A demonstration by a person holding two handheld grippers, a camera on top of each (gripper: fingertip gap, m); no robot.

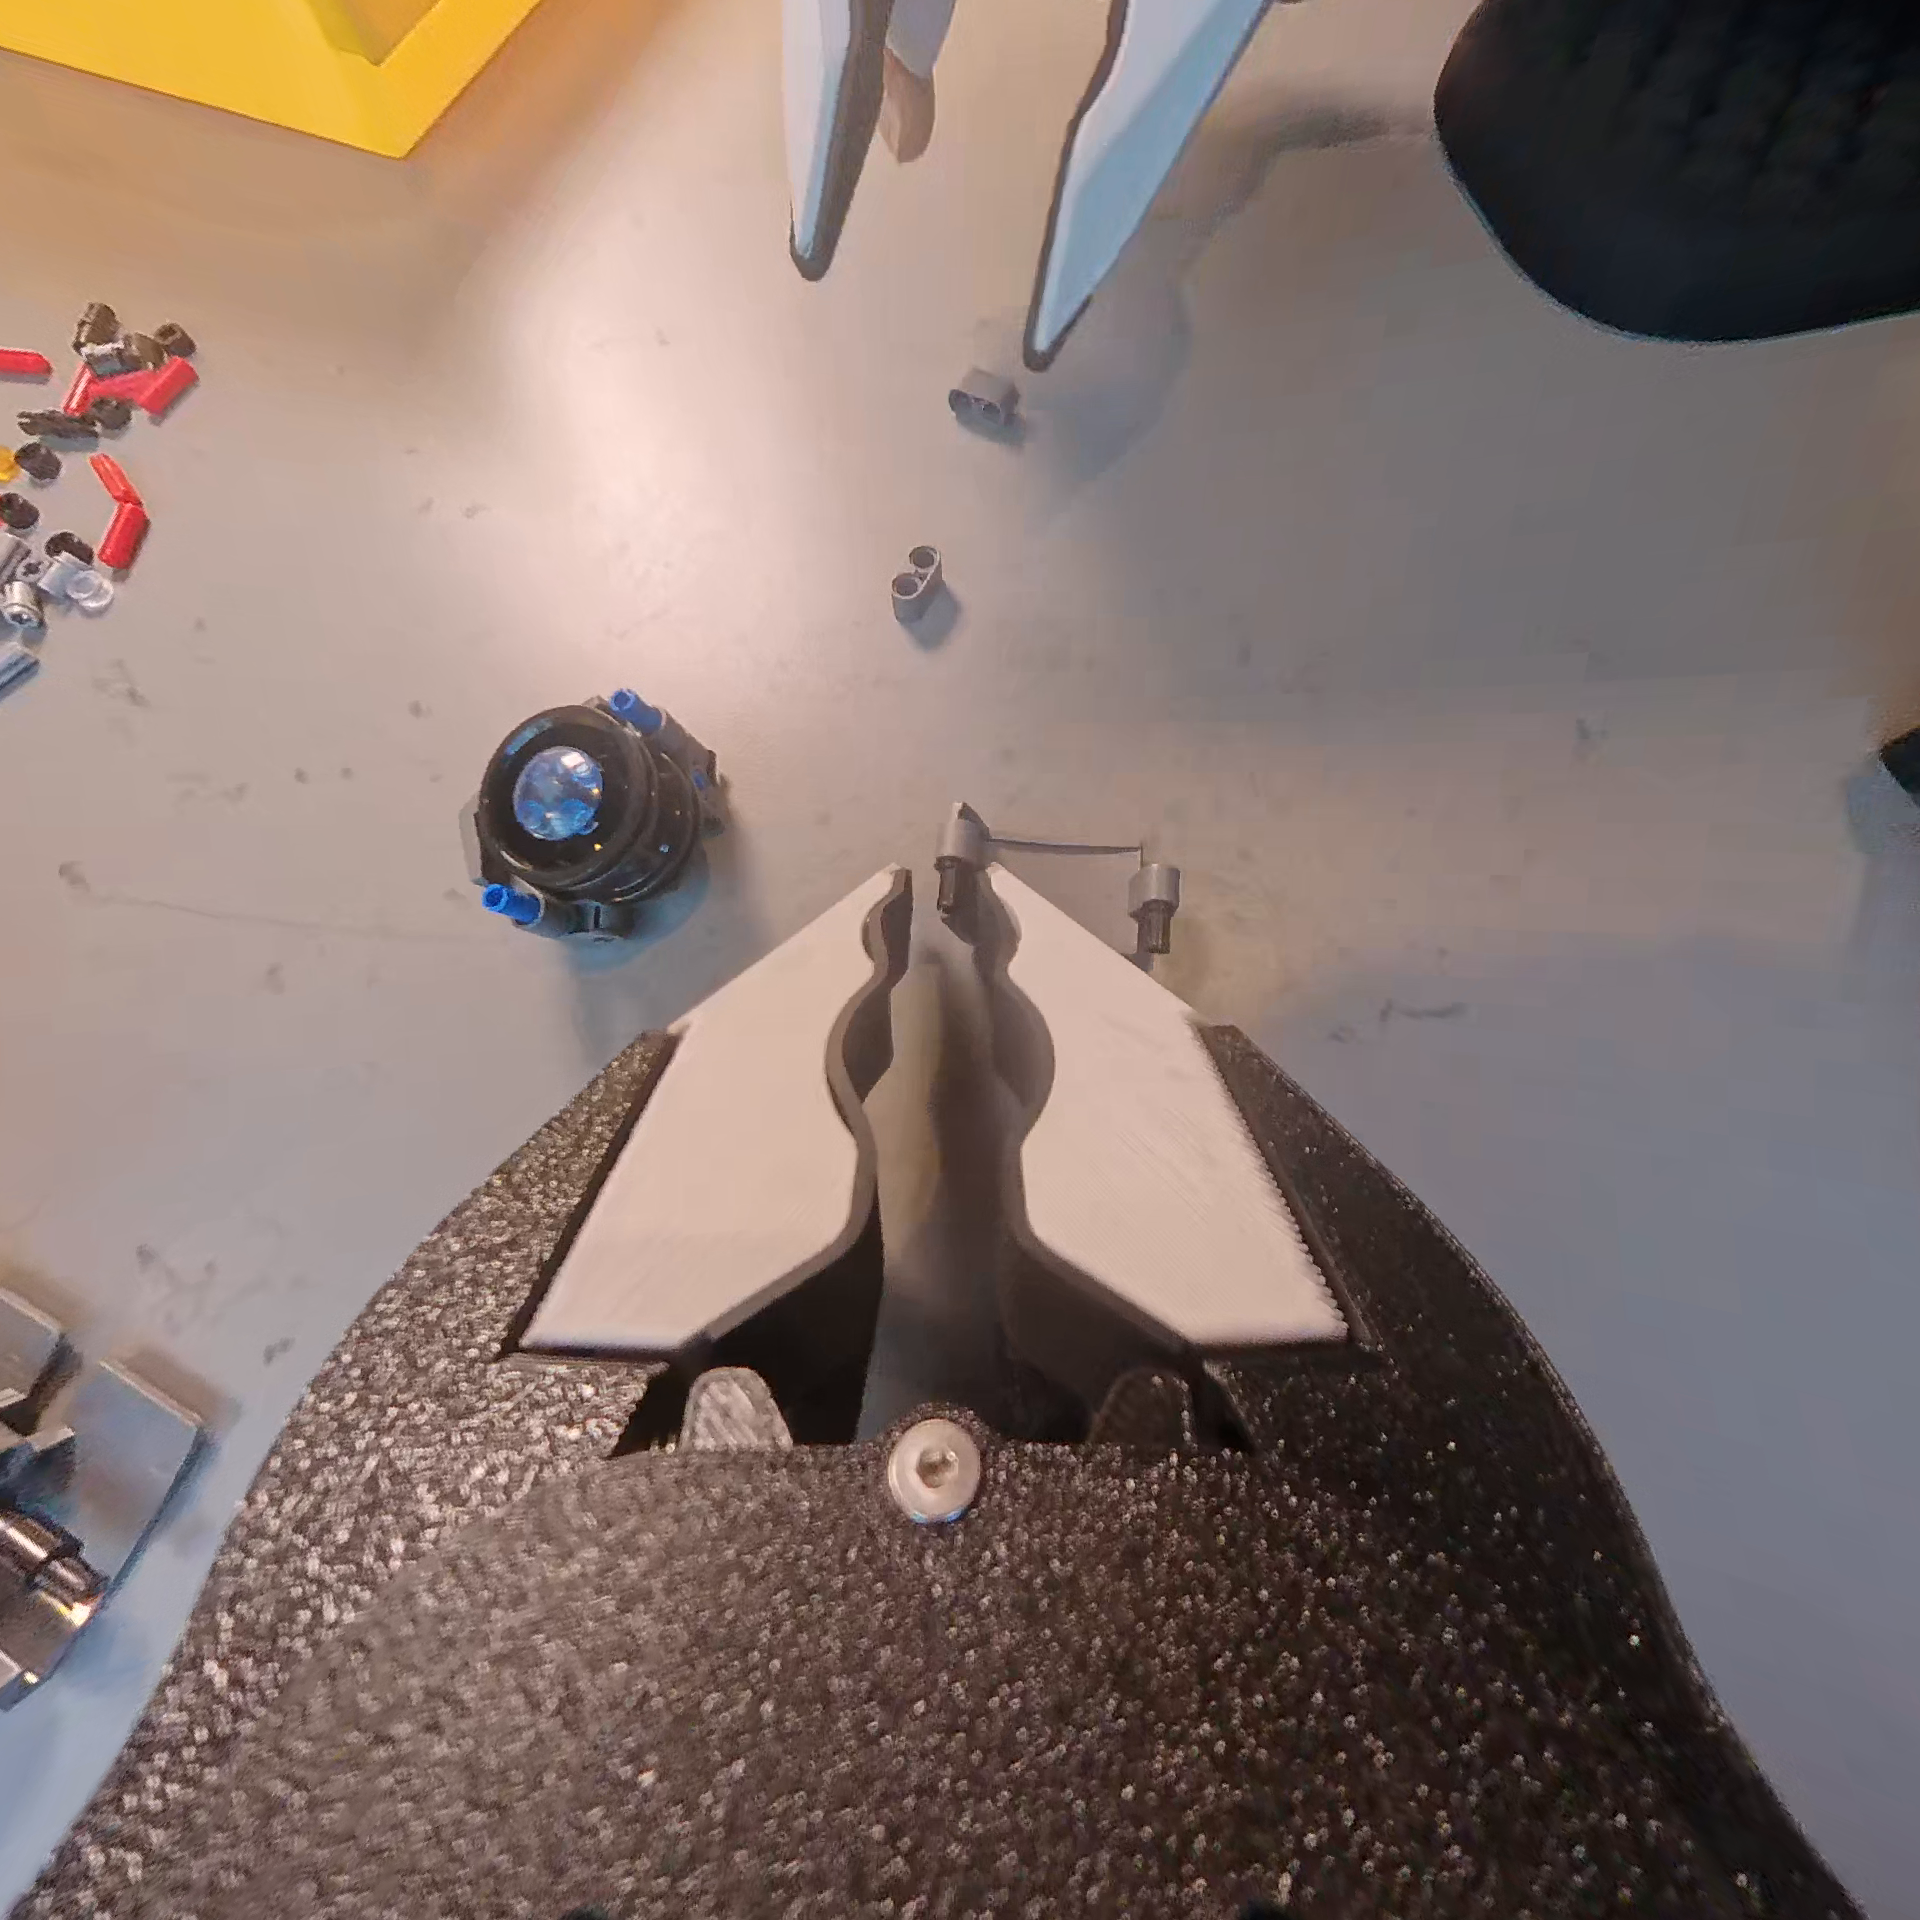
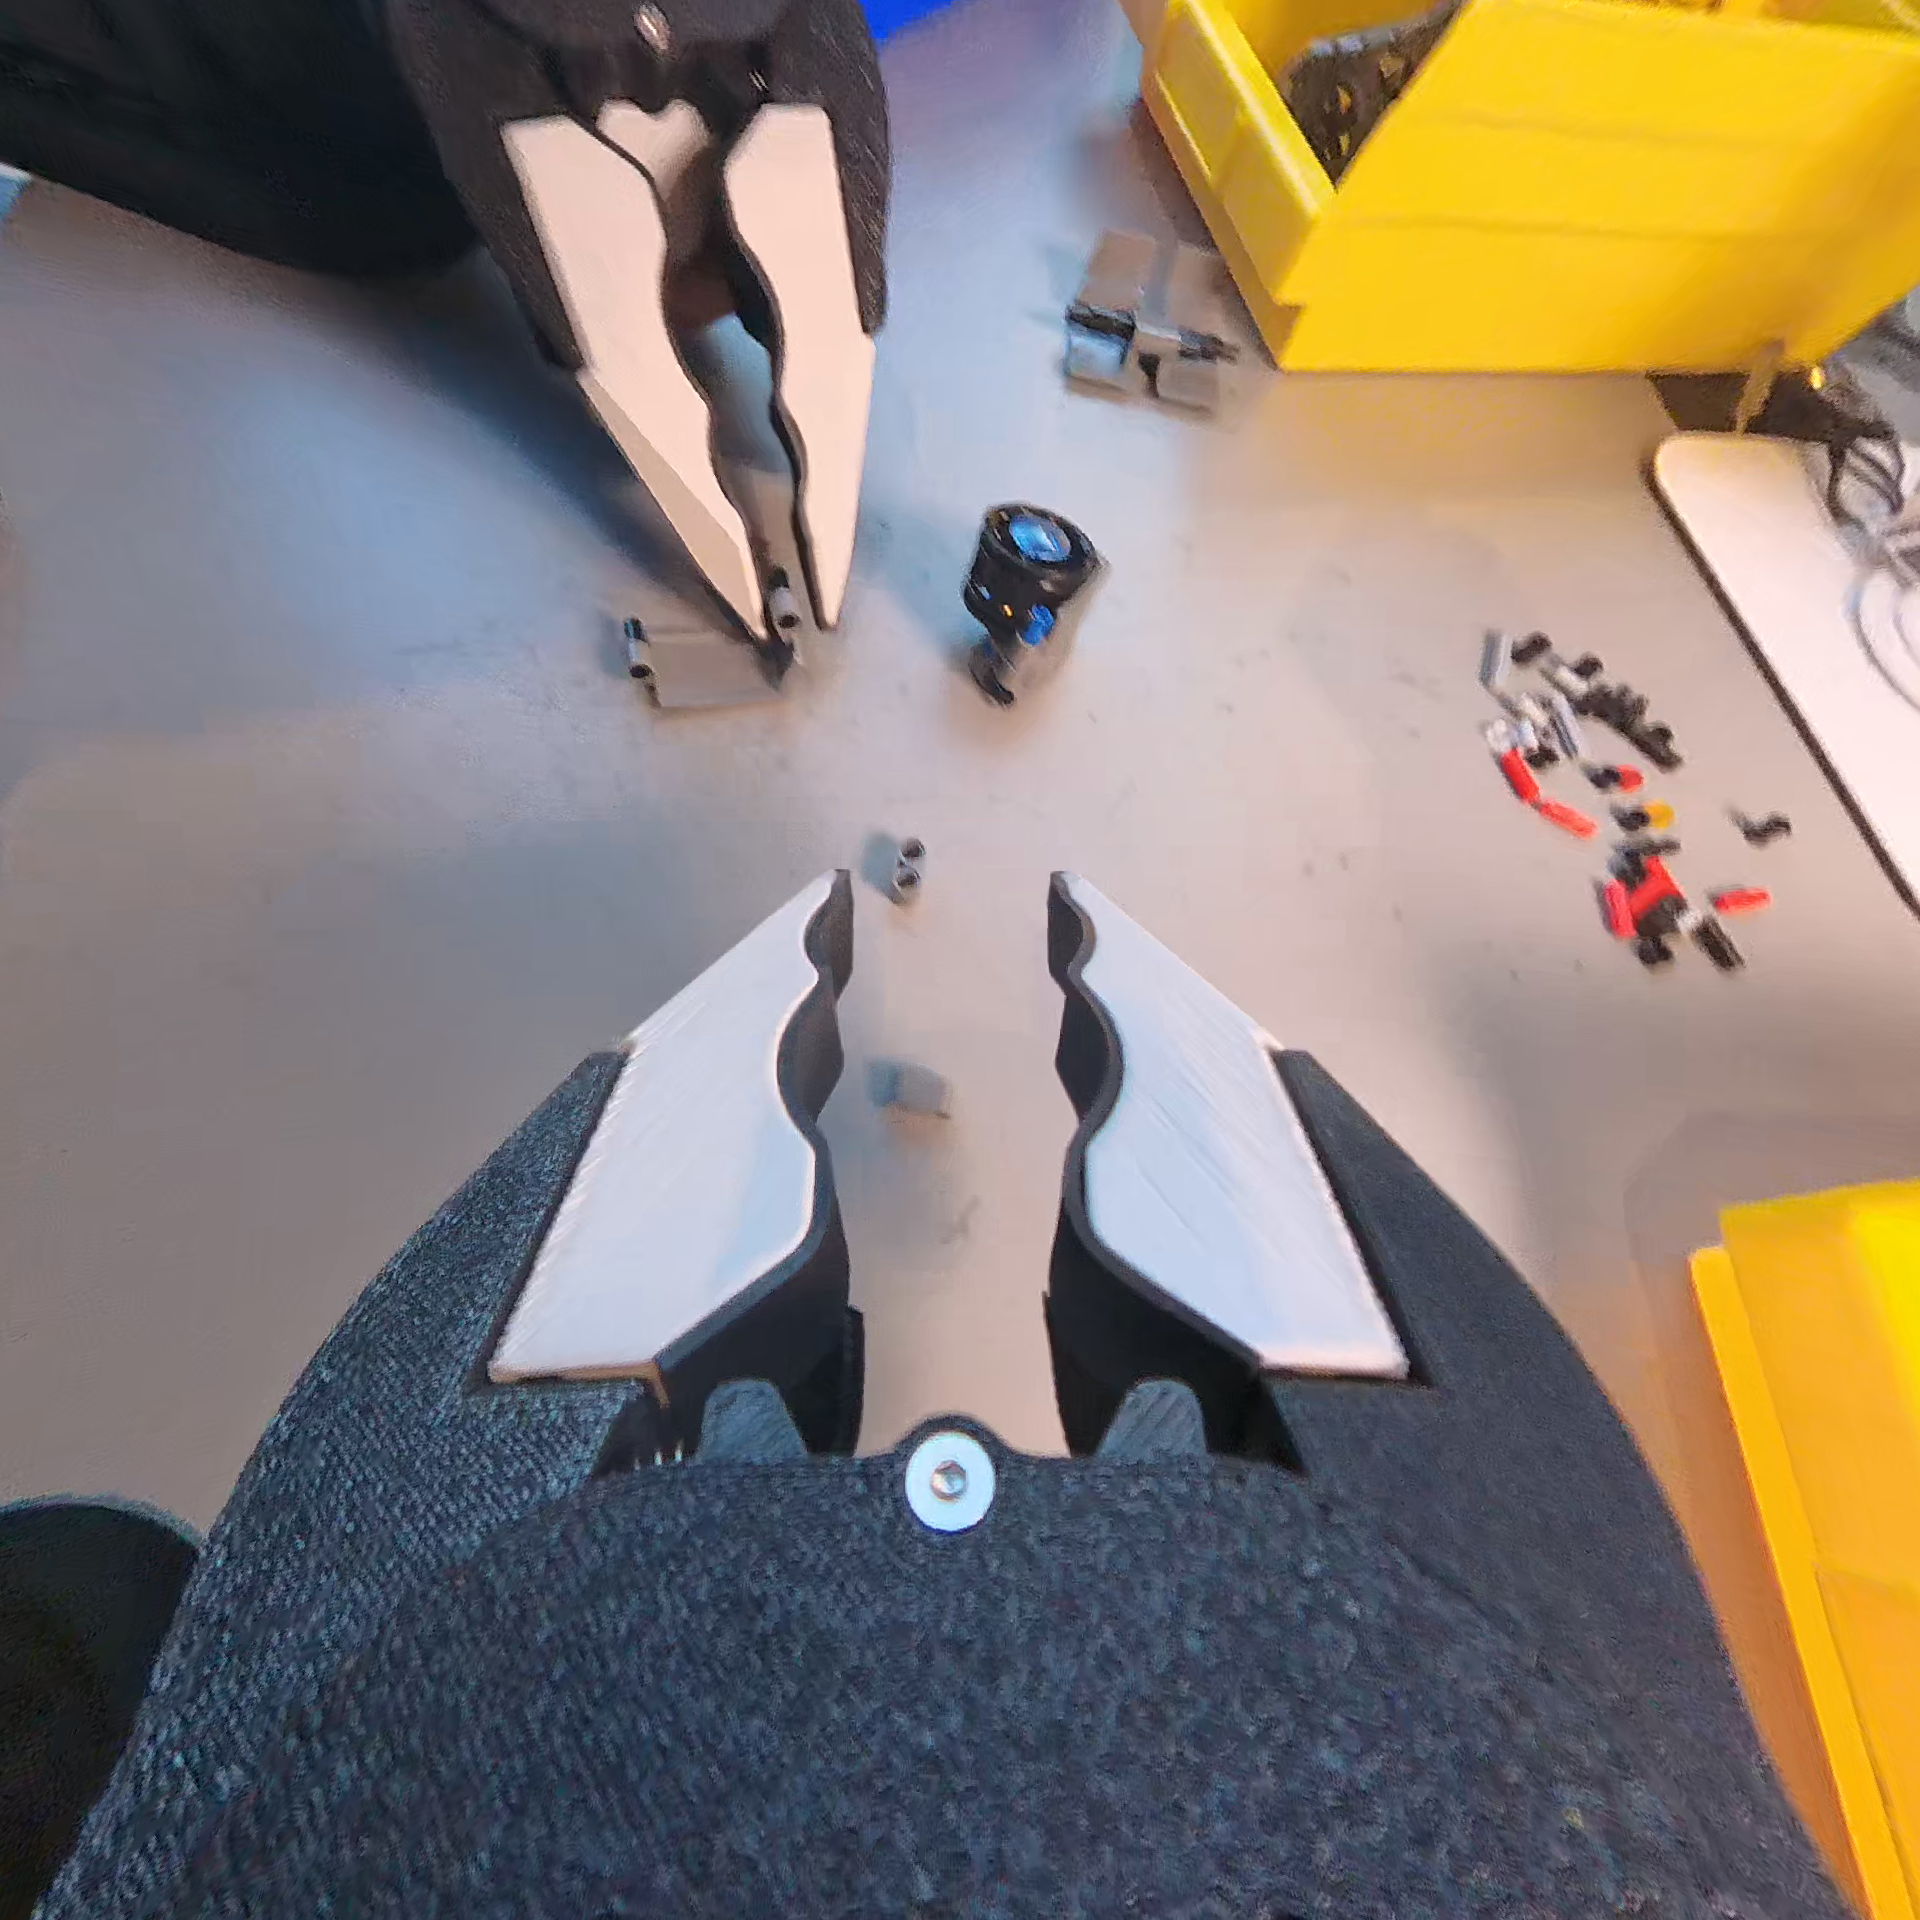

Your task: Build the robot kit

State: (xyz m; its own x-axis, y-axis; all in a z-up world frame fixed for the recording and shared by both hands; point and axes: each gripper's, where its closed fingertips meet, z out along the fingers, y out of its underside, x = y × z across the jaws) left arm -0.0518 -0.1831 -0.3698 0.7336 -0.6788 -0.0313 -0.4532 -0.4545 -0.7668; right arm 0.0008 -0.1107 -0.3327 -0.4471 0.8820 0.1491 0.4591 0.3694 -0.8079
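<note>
Two grippers: facing each other over a grey tabletop [image 1: 1351, 623] strewn with small building parts
Landmark: black round assembly [image 1: 582, 821] with a clear blue dome and blue pins, standing on the tabletop
Left gripper [image 1: 940, 883]: just beside the assembly; jaws drawn almost together, pinching the black pin at one corner of a grey panel [image 2: 696, 665]
Grey panel: at the left fingertips, its second pinned corner free; whether it is lifted cannot be told
Right gripper [image 2: 951, 894]: farther from the assembly, jaws spread wide, holding nothing
Grey two-hole connectors: one [image 2: 899, 868] near a right fingertip, toward the assembly; another [image 2: 909, 1086] on the tabletop between the spread fingers, untouched
Small-parts pile [image 2: 1621, 810]: red, black and grey pieces, well apart from the assembly
Yellow bin [image 2: 1558, 260]: beyond the assembly, grey blocks [image 2: 1143, 322] beside it
</note>
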